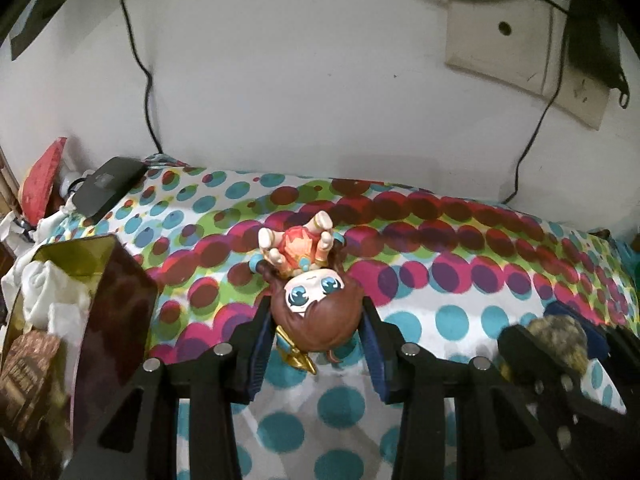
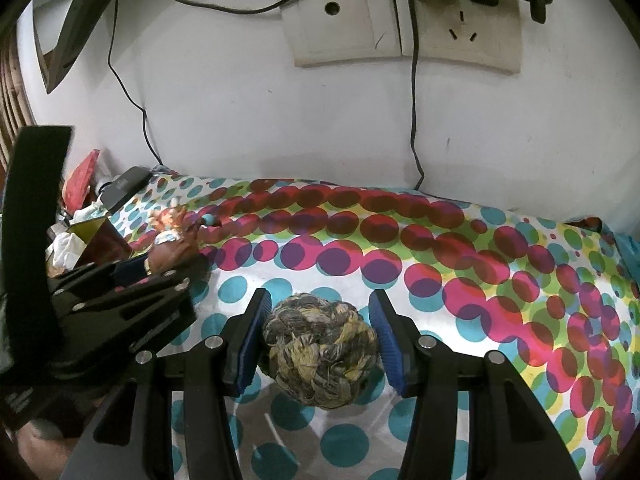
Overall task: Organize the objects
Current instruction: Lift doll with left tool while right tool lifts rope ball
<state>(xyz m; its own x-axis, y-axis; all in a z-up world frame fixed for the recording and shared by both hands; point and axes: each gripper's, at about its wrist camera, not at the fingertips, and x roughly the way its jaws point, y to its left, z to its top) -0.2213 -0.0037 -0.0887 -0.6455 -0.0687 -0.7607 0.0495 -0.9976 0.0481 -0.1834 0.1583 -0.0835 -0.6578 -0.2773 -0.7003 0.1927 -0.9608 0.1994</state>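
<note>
A big-headed doll figurine with brown hair and blue eyes lies on the polka-dot cloth, feet toward the wall. My left gripper has its blue pads against both sides of the doll's head. A grey-yellow woven rope ball sits between the pads of my right gripper, touching the left pad, with a small gap at the right pad. The ball and right gripper also show at the right of the left wrist view. The doll and left gripper show at the left of the right wrist view.
A dark red box with a gold inside holds white cloth and a small brown box at the left. A black device lies at the cloth's far left corner. The white wall behind carries sockets and hanging black cables.
</note>
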